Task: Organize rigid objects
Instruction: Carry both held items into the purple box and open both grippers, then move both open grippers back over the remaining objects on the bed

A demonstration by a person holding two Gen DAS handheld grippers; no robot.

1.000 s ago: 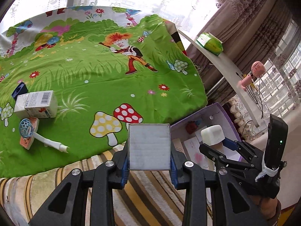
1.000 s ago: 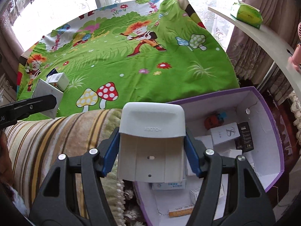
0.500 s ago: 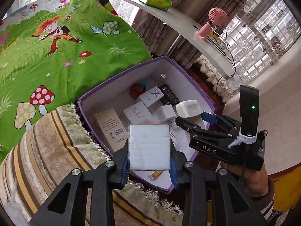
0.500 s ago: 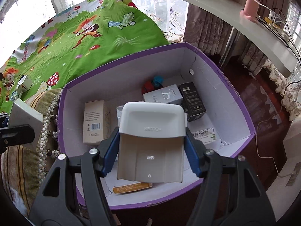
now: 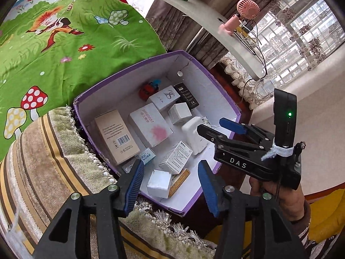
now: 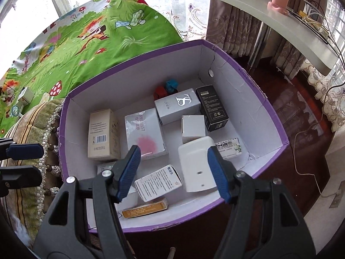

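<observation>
The purple-rimmed cardboard box [image 5: 120, 86] [image 6: 140, 86] sits on the floor beside the bed and holds several small cartons. My left gripper [image 5: 171, 186] [image 6: 32, 163] hangs over its near corner with its jaws opening. The white cube box [image 5: 159, 182] lies on the box floor below the gap, touched by neither pad. My right gripper [image 6: 173, 172] [image 5: 212, 125] is open above the box's right side. The white plastic holder [image 6: 197, 166] [image 5: 195, 135] rests inside the box, clear of the left pad and partly hidden by the right finger.
The bed with a green cartoon sheet [image 5: 54, 54] and a striped blanket [image 5: 43, 151] borders the box on the left; a small carton [image 6: 25, 96] lies on the sheet. A white shelf [image 6: 248, 10] carries a pink fan [image 5: 248, 8] and cables. Dark wooden floor [image 6: 291, 108] lies to the right.
Both grippers swung from the bed to above the purple box. The left let go of the white cube. The holder left the right pads. Both items now lie in the box.
</observation>
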